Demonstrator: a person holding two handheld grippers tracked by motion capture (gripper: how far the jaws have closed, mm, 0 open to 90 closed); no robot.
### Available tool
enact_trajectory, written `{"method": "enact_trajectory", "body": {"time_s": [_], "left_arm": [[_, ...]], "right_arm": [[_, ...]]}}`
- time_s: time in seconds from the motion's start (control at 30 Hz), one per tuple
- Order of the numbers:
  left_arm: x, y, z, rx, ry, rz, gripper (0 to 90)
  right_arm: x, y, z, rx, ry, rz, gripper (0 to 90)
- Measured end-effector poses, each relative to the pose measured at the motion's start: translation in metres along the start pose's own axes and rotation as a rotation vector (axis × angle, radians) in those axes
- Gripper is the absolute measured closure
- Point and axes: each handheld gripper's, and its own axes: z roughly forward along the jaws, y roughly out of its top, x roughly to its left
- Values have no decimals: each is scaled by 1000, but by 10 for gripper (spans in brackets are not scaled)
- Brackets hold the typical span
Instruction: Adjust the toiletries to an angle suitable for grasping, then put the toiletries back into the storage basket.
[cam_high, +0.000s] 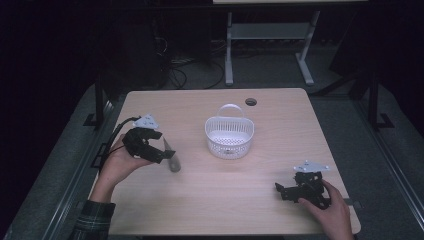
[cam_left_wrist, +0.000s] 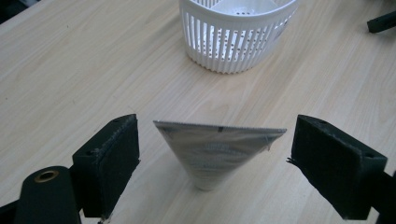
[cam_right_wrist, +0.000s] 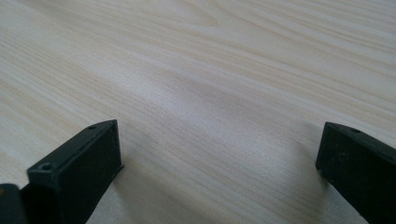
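the left claw (cam_left_wrist: 212, 163) is spread wide, with the silver tube (cam_left_wrist: 215, 151) standing on the tabletop (cam_left_wrist: 70, 70) between its jaws, touching neither. the white basket (cam_left_wrist: 238, 32) sits beyond the tube. the right claw (cam_right_wrist: 219, 172) is released over bare tabletop.

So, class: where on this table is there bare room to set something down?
Bare wood lies behind the white basket toward the cable hole, and between basket and right gripper. It is crowded near the left gripper, around the tube.
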Motion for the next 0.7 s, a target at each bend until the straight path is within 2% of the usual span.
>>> {"method": "enact_trajectory", "body": {"time_s": [0.57, 0.7], "left_arm": [[-1, 4, 20, 42, -10, 37, 161], [-2, 4, 22, 42, -12, 40, 207]], "right_arm": [[0, 0, 0, -1, 0, -2, 0], [0, 0, 0, -1, -1, -3, 0]]}}
